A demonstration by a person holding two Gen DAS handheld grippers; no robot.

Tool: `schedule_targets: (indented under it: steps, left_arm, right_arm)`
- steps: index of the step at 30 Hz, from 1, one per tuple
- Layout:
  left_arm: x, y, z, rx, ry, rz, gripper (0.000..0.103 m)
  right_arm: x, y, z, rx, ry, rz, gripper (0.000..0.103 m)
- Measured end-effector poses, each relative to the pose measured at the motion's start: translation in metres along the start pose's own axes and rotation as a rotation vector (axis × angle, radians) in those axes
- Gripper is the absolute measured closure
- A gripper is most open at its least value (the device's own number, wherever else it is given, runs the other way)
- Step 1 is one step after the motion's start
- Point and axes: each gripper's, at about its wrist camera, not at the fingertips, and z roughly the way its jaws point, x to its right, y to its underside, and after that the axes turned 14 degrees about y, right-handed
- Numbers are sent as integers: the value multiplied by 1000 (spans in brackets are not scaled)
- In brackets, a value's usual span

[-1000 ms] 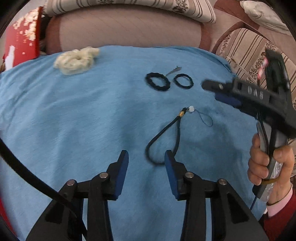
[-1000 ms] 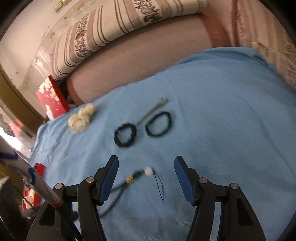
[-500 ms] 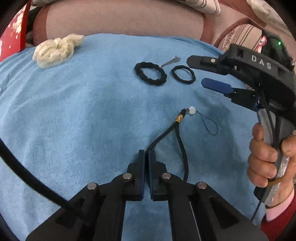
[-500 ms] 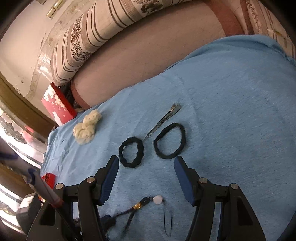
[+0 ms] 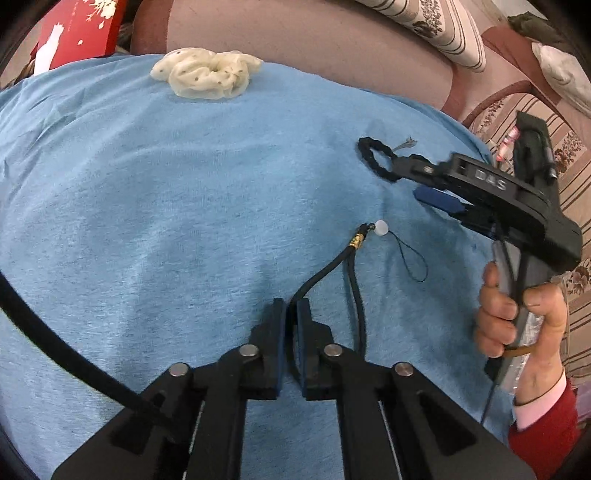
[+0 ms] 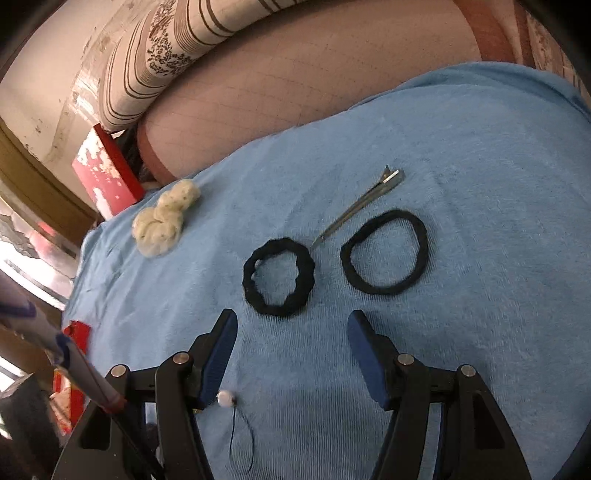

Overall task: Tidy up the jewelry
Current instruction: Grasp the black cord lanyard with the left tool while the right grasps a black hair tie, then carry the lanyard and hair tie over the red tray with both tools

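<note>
A black cord lanyard (image 5: 325, 271) with a gold band and a white bead (image 5: 381, 227) lies on the blue cloth (image 5: 184, 221). My left gripper (image 5: 291, 306) pinches one strand of its loop, and its jaws are easing open with the cord still between them. My right gripper (image 6: 291, 321) stands open just above the cloth, with nothing between its fingers. Just beyond its tips lie a twisted black hair tie (image 6: 308, 273) and a smooth black hair tie (image 6: 421, 243), with a metal hair clip (image 6: 362, 203) behind them. The bead (image 6: 225, 398) shows by the right gripper's left finger.
A cream scrunchie (image 5: 207, 75) rests at the cloth's far edge. A red box (image 5: 81, 29) stands at the far left beside a pink cushion and a striped pillow. A person's hand (image 5: 517, 317) in a red sleeve holds the right gripper.
My left gripper closed on the lanyard's loop and shifted, so the lanyard now sits further right. My right gripper moved forward past the bead, up to the two black hair ties.
</note>
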Motion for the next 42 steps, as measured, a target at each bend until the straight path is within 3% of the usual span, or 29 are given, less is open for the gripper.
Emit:
schedule_targets:
  steps: [2, 4, 6, 7, 8, 9, 11, 18, 30, 42]
  left_arm:
    - [6, -1, 3, 11, 12, 9, 75]
    - [13, 1, 7, 23, -3, 24, 70]
    - [22, 5, 10, 28, -52, 65, 70]
    - [28, 6, 12, 26, -88, 93, 75]
    - [31, 8, 12, 22, -120, 116, 97]
    - [32, 8, 13, 13, -121, 123, 99]
    - [28, 8, 5, 11, -93, 101, 100]
    - [8, 16, -57, 107, -151, 76, 100]
    - [-15, 49, -163, 253, -386, 154, 100]
    - [-59, 62, -249, 388, -493, 81, 100]
  right_arm:
    - [-6, -2, 3, 16, 24, -8, 37]
    - [-15, -3, 7, 31, 75, -35, 56]
    - [-26, -2, 10, 56, 133, -91, 63]
    - [-31, -2, 11, 69, 152, -112, 68]
    - [-34, -2, 11, 76, 168, -124, 73]
    - [-38, -1, 12, 81, 199, -139, 89]
    - [-42, 0, 10, 86, 197, -150, 94]
    - [-58, 11, -21, 101, 124, -149, 95]
    - [-111, 64, -80, 146, 52, -188, 94]
    - [-183, 122, -97, 100, -28, -279, 94]
